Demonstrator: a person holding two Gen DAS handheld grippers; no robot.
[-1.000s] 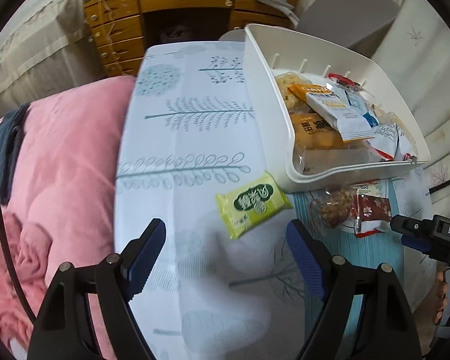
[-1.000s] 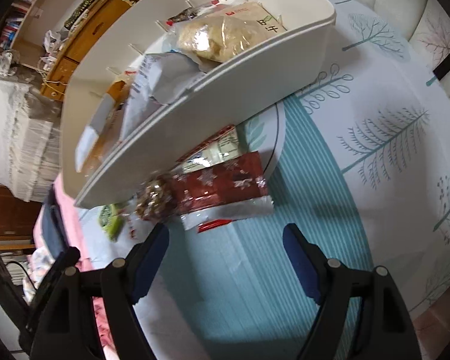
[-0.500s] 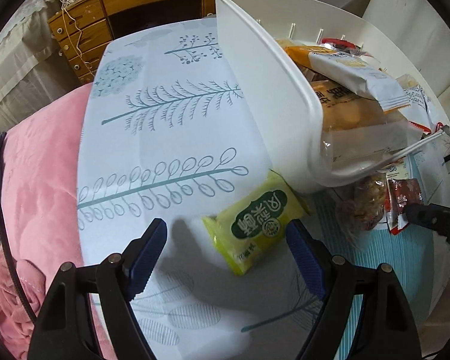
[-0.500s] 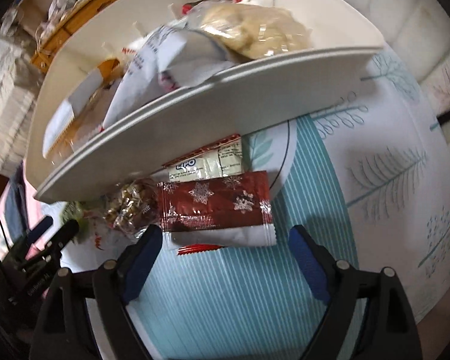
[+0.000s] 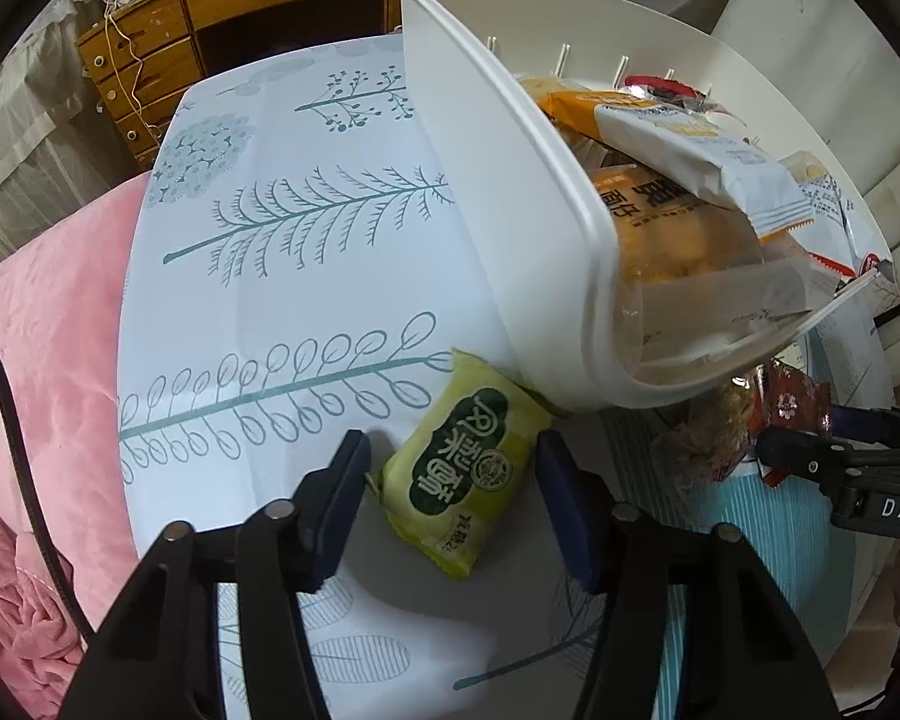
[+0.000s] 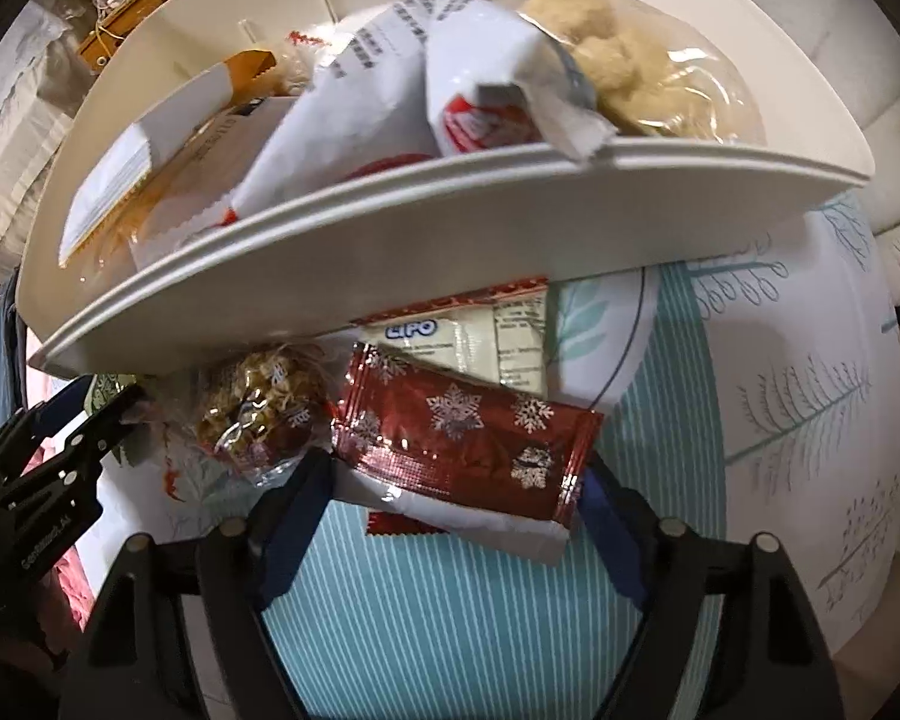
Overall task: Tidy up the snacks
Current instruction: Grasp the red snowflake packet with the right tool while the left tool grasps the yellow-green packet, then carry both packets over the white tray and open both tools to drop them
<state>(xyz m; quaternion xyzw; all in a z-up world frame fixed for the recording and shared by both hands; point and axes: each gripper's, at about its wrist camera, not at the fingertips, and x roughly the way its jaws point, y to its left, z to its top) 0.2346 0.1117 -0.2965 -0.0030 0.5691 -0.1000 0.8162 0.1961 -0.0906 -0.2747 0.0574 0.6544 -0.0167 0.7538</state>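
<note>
A green snack packet (image 5: 465, 474) lies on the table beside the white bin (image 5: 510, 228), which holds several snack packets. My left gripper (image 5: 450, 501) is open, one finger on each side of the green packet. My right gripper (image 6: 450, 516) is open around the near end of a red snowflake packet (image 6: 468, 444). A clear bag of nut candy (image 6: 258, 414) and a white LiPO packet (image 6: 474, 345) lie next to it under the bin's rim (image 6: 390, 264). The right gripper also shows at the left wrist view's right edge (image 5: 822, 462).
The table has a white and teal leaf-print cloth (image 5: 306, 276). A pink blanket (image 5: 48, 360) lies off its left edge. A wooden desk with drawers (image 5: 240, 18) stands behind. The left gripper shows at the right wrist view's left edge (image 6: 48, 468).
Both grippers have moved forward and down. The left one now straddles the green packet and its fingers have narrowed. The right one has reached the red snowflake packet.
</note>
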